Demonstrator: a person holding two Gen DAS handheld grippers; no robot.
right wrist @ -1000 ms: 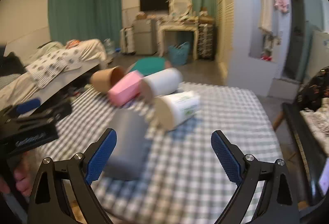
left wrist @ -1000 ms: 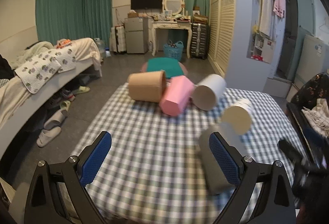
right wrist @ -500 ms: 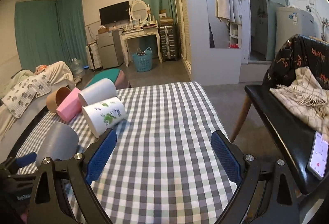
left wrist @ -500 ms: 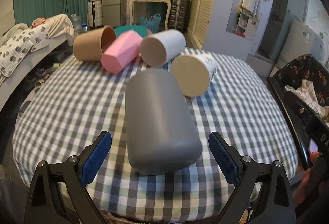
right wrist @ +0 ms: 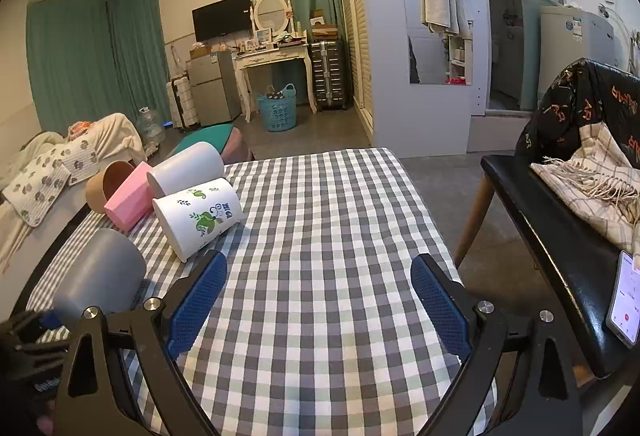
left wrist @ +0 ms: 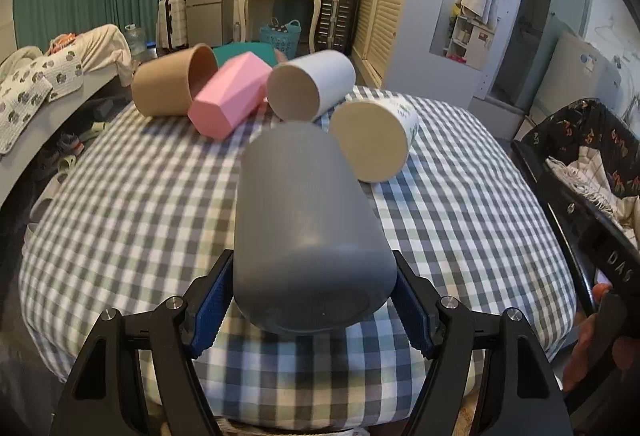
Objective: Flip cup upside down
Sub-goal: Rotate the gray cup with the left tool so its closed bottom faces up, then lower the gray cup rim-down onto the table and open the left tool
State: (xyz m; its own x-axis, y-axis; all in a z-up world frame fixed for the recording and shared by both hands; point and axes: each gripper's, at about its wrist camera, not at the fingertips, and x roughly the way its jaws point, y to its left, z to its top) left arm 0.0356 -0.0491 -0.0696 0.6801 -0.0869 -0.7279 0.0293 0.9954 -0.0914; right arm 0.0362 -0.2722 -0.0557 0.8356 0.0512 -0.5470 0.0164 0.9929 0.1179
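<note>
A grey cup (left wrist: 308, 232) lies on its side on the checked tablecloth (left wrist: 132, 204), its closed base toward me. My left gripper (left wrist: 314, 300) has its blue pads against both sides of the cup's base end. The grey cup also shows at the left of the right wrist view (right wrist: 100, 276), with the left gripper (right wrist: 36, 332) at its near end. My right gripper (right wrist: 318, 300) is open and empty above the checked tablecloth (right wrist: 320, 236).
Behind the grey cup lie a brown cup (left wrist: 172, 84), a pink faceted cup (left wrist: 228, 100), a white cup (left wrist: 310, 88) and a white cup with green print (right wrist: 198, 216). A black chair (right wrist: 560, 220) with a scarf and phone stands right of the table.
My left gripper has moved forward and closed its pads onto the grey cup's base end. My right gripper has shifted only slightly and stays open.
</note>
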